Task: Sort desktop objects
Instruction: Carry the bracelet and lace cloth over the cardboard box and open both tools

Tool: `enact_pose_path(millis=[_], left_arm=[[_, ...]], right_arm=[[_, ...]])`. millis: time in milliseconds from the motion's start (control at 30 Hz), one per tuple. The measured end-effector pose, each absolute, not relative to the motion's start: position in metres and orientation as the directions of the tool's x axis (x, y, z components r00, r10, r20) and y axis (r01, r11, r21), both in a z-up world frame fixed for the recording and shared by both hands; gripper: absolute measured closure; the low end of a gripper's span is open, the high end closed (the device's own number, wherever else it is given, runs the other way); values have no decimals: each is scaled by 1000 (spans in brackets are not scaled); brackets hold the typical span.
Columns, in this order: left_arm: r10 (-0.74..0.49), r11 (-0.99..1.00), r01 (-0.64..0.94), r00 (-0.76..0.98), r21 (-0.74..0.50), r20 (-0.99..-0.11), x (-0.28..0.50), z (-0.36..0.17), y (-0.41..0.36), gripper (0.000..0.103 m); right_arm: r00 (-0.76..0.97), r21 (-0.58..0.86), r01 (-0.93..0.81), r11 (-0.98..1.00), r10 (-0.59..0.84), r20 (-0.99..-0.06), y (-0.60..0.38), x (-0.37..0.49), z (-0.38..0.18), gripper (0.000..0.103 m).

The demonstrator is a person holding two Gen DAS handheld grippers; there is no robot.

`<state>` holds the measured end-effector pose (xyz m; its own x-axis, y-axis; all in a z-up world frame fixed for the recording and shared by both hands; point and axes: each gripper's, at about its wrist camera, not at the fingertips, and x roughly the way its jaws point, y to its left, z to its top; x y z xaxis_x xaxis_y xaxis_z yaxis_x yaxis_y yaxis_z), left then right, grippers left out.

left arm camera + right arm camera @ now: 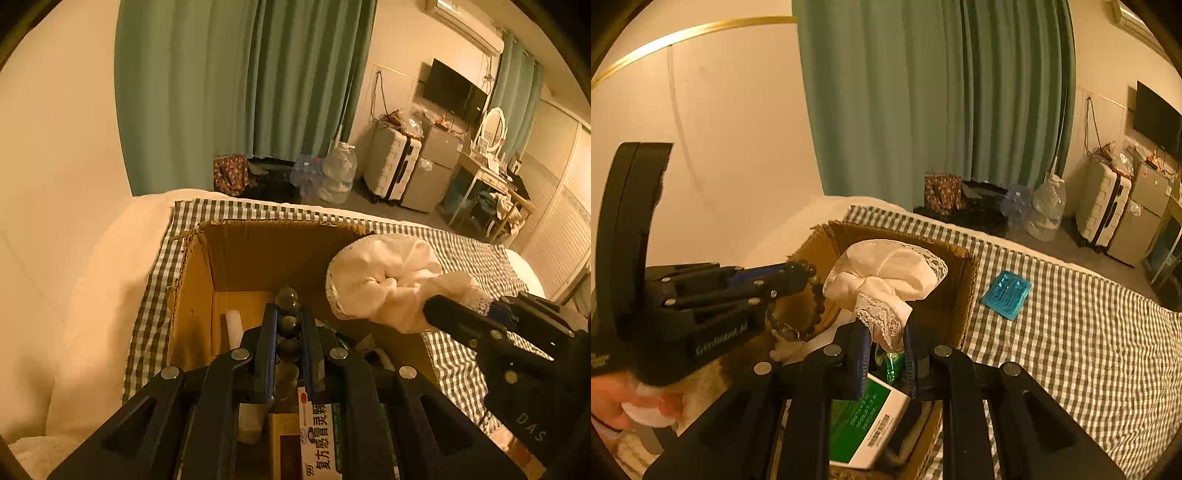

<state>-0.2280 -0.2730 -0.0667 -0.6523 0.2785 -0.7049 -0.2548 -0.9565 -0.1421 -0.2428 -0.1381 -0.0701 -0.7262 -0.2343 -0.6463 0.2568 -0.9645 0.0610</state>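
Observation:
An open cardboard box stands on a checked cloth. My left gripper is shut on a dark bead bracelet and holds it over the box; the bracelet also shows in the right wrist view, hanging from the left gripper. My right gripper is shut on a white lace-trimmed cloth above the box; the left wrist view shows the cloth bunched at the right gripper. A green-and-white box and a medicine box lie inside.
A teal blister pack lies on the checked cloth to the right of the box. A cream blanket is on the left. A wall and green curtain stand behind. A suitcase and water jugs stand on the floor beyond.

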Motion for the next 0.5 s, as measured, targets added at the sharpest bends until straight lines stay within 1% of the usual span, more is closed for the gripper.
enact_pose_path(millis=[67,100,133,167,200,233,267,300,400,500], left_arm=[[266,-961,-241,-665,-137,-698,-227,-67,-272,90],[255,-964,-234,-671,-128,-696,-228,-66,-272,83],[245,-966,-229,-679,-118,-692,-227,-65,-272,75],[232,-970,-220,-686,-107,-690,-227,-65,-272,45],[211,-975,-203,-696,-94,-686,-227,-64,-274,15],[188,-980,-180,-715,-83,-674,-225,-64,-275,7],[174,-984,-160,-739,-81,-651,-221,-62,-277,3],[174,-984,-157,-748,-84,-640,-219,-61,-277,3],[153,-986,-156,-747,-54,-647,-217,-60,-272,2],[130,-989,-142,-763,-32,-633,-207,-54,-263,0]], right_arm=[[-737,54,251,-967,-227,-636,-139,-247,-75,69],[-749,44,237,-970,-212,-628,-139,-248,-76,44],[-770,28,212,-977,-184,-611,-141,-247,-77,25],[-800,16,179,-984,-155,-580,-141,-242,-76,19],[-824,16,158,-987,-141,-549,-138,-237,-75,16],[-837,23,148,-989,-137,-530,-136,-235,-74,14],[-838,27,142,-989,-135,-529,-134,-235,-73,13],[-835,28,138,-990,-132,-534,-130,-237,-72,13],[-840,12,117,-993,-105,-532,-120,-234,-65,13],[-853,18,92,-996,-89,-515,-105,-224,-55,12]])
